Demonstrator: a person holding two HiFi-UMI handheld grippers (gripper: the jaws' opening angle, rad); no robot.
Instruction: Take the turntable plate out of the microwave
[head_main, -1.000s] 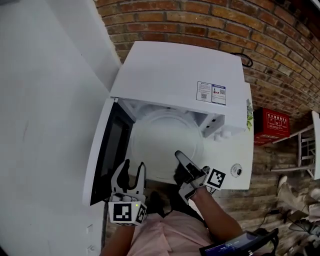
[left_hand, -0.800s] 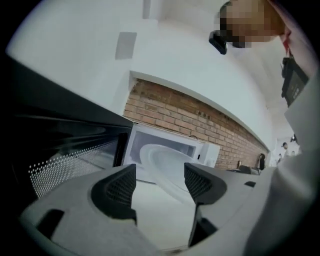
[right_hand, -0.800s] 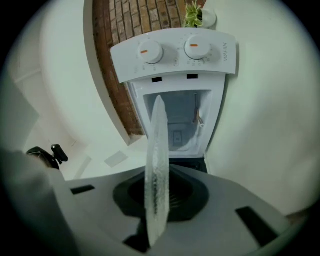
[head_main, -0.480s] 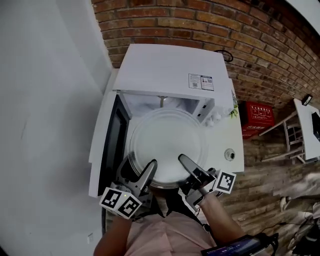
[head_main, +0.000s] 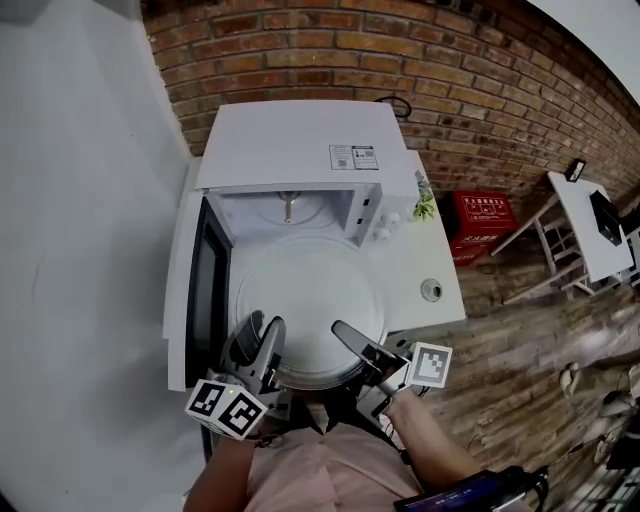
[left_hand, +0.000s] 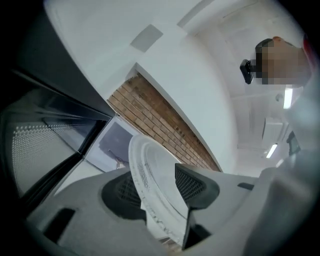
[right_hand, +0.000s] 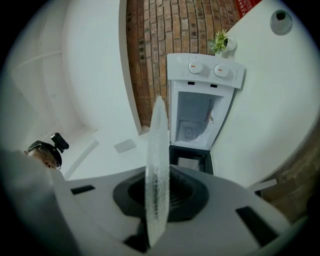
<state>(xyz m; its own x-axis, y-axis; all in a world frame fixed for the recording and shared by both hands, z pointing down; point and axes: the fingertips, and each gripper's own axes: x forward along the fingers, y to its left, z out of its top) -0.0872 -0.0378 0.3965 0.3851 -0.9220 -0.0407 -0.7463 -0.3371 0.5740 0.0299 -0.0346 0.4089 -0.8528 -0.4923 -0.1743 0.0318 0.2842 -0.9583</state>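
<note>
Red brick wall (head_main: 450, 70) backs a white surface (head_main: 425, 262) carrying a white microwave (head_main: 290, 140), its door (head_main: 200, 290) swung open to the left. A small plant (head_main: 424, 205) stands on the surface by the microwave's right side. The round glass plate (head_main: 305, 295) lies level in front of the open cavity, most of it outside, with its far edge near the opening. Both grippers hold it at its near rim. The left gripper (head_main: 262, 336) has its jaws about half spread and has just been closing; in the left gripper view the plate's rim runs slantwise between the two pads and touches both, so it is pinched at an angle. The right gripper (head_main: 346, 336) has its jaws nearly together, clamped on the thin edge of the plate, which in the right gripper view stands edge-on straight between the dark pads. One finger of the right gripper lies on top of the plate; the other is hidden beneath it.
</note>
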